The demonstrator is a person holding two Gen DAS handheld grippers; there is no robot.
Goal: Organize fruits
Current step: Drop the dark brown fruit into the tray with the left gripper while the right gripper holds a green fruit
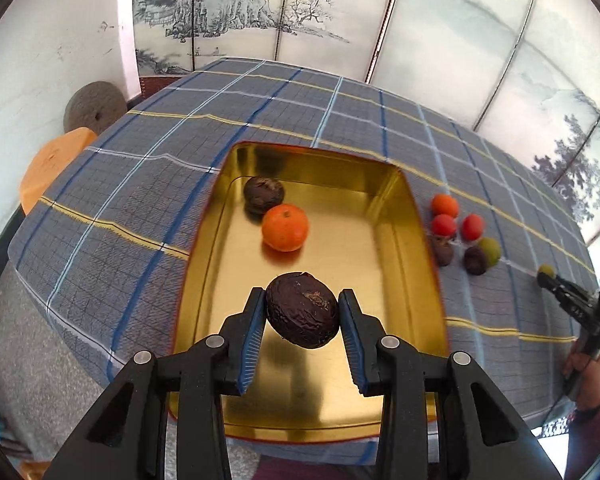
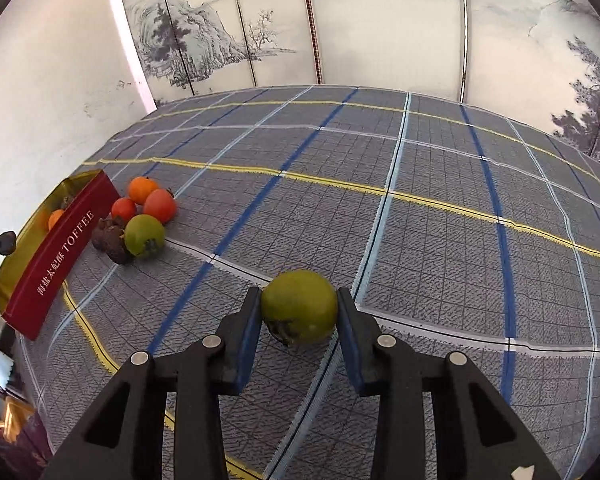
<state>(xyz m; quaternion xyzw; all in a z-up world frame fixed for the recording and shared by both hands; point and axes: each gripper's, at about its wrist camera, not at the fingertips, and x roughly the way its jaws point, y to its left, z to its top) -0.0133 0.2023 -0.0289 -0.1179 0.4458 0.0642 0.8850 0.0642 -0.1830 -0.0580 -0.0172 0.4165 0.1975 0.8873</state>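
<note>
Roughly a third done, judging by the fruit count. The gold tin tray (image 1: 404, 216) on the plaid tablecloth (image 1: 140, 184) holds an orange tangerine (image 1: 285, 227) and a dark wrinkled fruit (image 1: 263, 194). The left gripper (image 1: 303, 312) is clamped on another dark passion fruit (image 1: 302, 311), held above the tray. The right gripper (image 2: 298, 307) is clamped on a green persimmon (image 2: 299, 306) over the cloth. Six loose fruits (image 1: 458, 236) wait just beside the tray.
</note>
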